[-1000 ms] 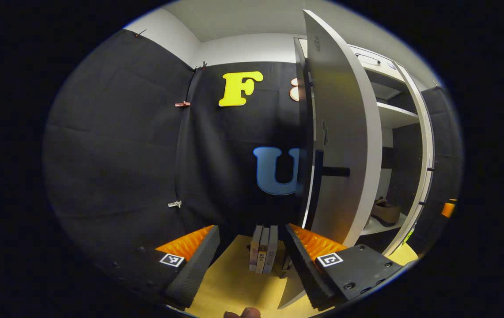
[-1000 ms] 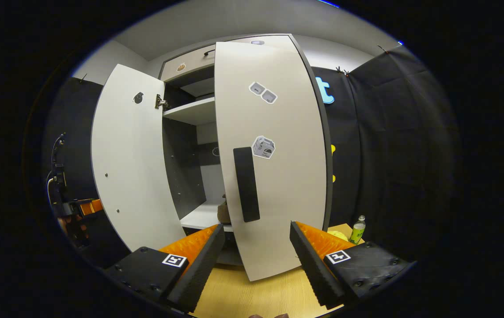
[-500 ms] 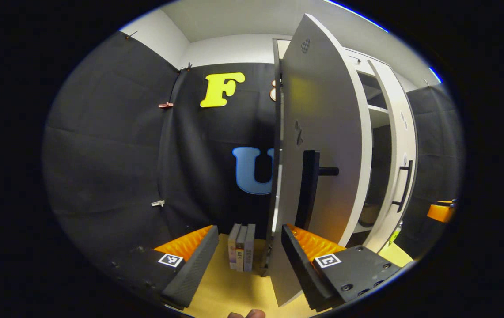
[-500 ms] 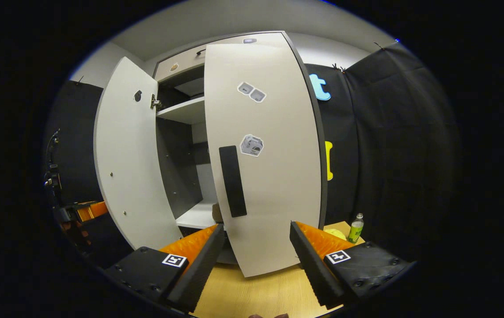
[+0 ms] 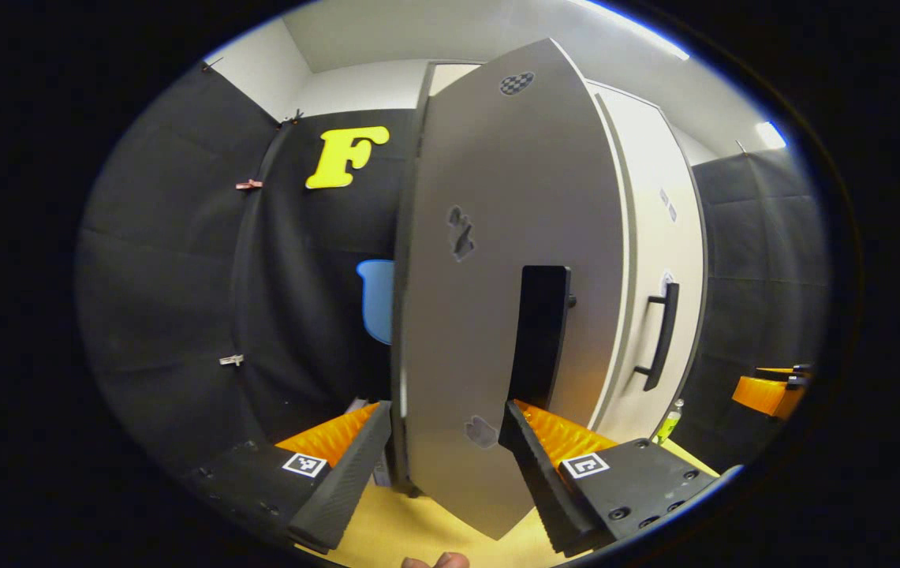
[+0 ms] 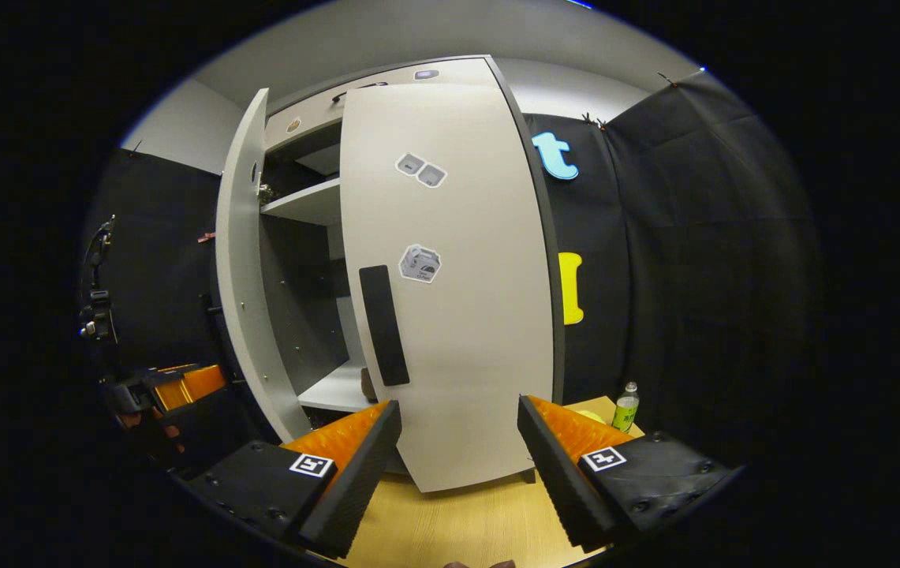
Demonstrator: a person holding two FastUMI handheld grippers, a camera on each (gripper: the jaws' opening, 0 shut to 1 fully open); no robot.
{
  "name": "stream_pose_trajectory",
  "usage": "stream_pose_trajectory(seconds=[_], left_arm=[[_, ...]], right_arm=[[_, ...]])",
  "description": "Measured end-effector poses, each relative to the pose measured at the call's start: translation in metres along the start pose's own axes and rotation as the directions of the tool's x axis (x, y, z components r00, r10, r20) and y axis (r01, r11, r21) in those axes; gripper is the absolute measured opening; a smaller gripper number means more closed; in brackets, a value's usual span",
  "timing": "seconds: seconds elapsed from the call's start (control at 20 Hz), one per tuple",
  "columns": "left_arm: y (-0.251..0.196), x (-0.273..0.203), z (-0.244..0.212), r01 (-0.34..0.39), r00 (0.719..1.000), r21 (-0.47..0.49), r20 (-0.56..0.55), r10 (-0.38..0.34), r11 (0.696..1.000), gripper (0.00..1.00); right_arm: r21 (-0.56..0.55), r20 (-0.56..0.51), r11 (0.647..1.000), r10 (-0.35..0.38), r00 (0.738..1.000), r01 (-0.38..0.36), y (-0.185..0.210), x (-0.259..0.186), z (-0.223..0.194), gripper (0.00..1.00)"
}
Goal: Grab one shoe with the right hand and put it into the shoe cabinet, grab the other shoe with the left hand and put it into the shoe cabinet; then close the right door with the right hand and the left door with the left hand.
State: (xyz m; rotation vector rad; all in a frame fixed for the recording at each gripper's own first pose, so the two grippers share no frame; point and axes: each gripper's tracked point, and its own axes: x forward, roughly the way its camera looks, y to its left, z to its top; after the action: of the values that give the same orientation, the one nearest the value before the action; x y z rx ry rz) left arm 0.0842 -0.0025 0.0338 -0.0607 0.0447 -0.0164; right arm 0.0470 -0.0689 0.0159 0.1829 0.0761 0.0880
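Observation:
The white shoe cabinet's left door (image 5: 489, 276) stands close in front of my left gripper (image 5: 446, 465), which is open. The door's lower part shows between its fingers, just under the black handle (image 5: 540, 335); whether they touch it I cannot tell. Behind it the right door (image 5: 655, 260) looks nearly shut. In the right gripper view my right gripper (image 6: 457, 465) is open, facing the right door (image 6: 465, 315) and its black handle (image 6: 384, 323). The left door (image 6: 240, 276) stands edge-on, ajar. A sliver of brown shoe (image 6: 368, 384) shows on the lower shelf (image 6: 331, 390).
The cabinet stands on a light wooden table (image 6: 465, 528). A green bottle (image 6: 625, 406) stands right of the cabinet by the black cloth wall. The other gripper and the hand holding it (image 6: 181, 383) show at the left.
The left door has swung a long way toward shut and now hides the cabinet's inside from the left gripper view. The right door has closed further too, narrowing the gap over the shoe.

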Motion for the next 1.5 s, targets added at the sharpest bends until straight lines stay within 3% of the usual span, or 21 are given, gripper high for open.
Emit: stream_pose_trajectory(seconds=[0.15,0.2,0.25,0.5,0.75,0.95,1.5], left_arm=[[-0.031,0.017,-0.008,0.042,0.999,-0.013,-0.016,-0.042,0.999,0.93],[-0.034,0.019,-0.006,0.047,0.999,-0.010,-0.007,-0.047,0.999,0.88],[-0.037,0.022,-0.004,0.052,0.999,-0.006,-0.007,-0.052,0.999,0.93],[-0.057,0.040,-0.009,0.055,0.998,-0.027,-0.016,-0.056,0.998,0.93],[-0.069,0.050,-0.007,0.047,0.999,0.059,-0.001,-0.047,0.997,0.93],[-0.070,0.048,-0.006,0.049,0.999,0.103,0.004,-0.050,0.993,0.93],[-0.068,0.021,-0.005,0.098,0.995,0.061,-0.008,-0.097,0.993,0.95]], right_arm=[[0.016,-0.002,1.000,-0.011,1.000,0.011,-0.012,-0.001,0.003,0.98],[0.020,0.000,1.000,-0.017,1.000,0.017,-0.016,-0.002,0.005,0.98],[0.023,0.003,0.999,-0.022,1.000,0.022,-0.020,-0.003,0.007,0.98],[0.021,0.003,0.999,-0.028,1.000,0.028,-0.027,-0.003,0.010,0.98],[0.006,-0.015,1.000,-0.023,1.000,0.023,-0.027,0.001,0.006,0.98],[0.001,-0.010,1.000,-0.017,1.000,0.017,-0.019,0.011,0.008,0.98],[-0.025,0.017,0.999,-0.028,0.999,0.028,-0.016,0.017,0.013,0.98]])
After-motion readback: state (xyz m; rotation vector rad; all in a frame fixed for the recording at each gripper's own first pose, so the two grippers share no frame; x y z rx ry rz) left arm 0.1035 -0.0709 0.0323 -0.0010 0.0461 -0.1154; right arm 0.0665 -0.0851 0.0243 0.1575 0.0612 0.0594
